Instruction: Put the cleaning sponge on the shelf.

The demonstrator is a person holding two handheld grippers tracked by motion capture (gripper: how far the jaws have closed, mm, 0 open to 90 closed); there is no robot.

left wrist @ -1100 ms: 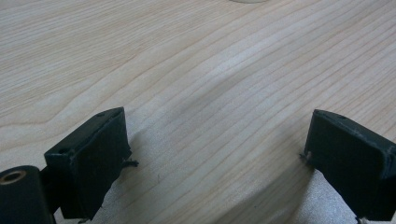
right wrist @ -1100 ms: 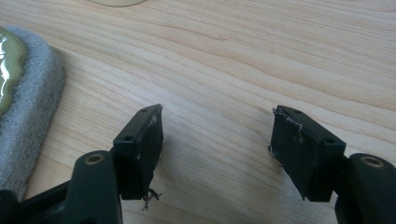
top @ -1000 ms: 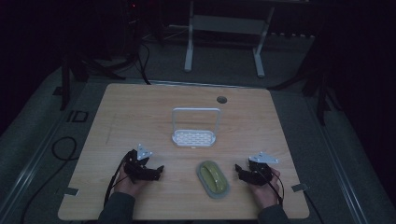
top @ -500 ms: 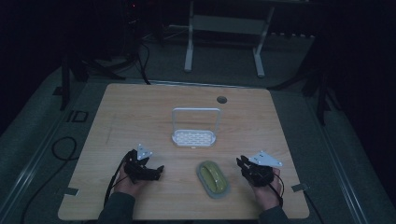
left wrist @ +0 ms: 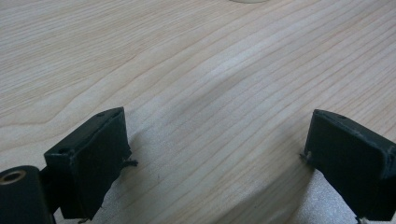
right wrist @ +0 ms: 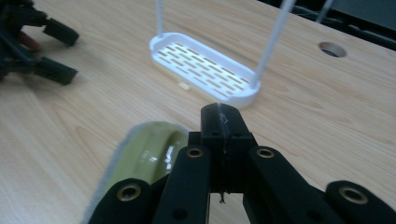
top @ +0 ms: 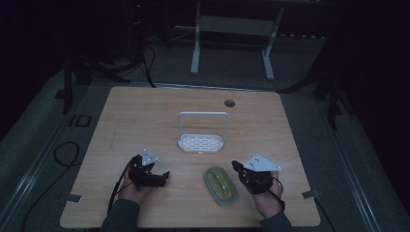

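Left gripper (top: pixel 164 176), seen from above: low over the table (top: pixel 145 111), near its front edge, held in a hand (top: pixel 137 189). Jaws stood wide apart, nothing between them but bare wood in the left gripper view (left wrist: pixel 219 140).

Ahead of both grippers and between them: a white rack (top: pixel 201 142) with a tall wire handle, well apart from either. In the right gripper view the rack (right wrist: pixel 205 67) lay just beyond the jaw tips, slotted floor up.

Just left of the right gripper (top: pixel 237 166): a yellow-green soap (top: pixel 221 182) in a clear oval dish (top: pixel 227 200), close beside the jaws but not touched.

Right gripper (right wrist: pixel 219 112): jaws had just been closing and met flat together, holding nothing; soap (right wrist: pixel 149 154) sat below and left of them.
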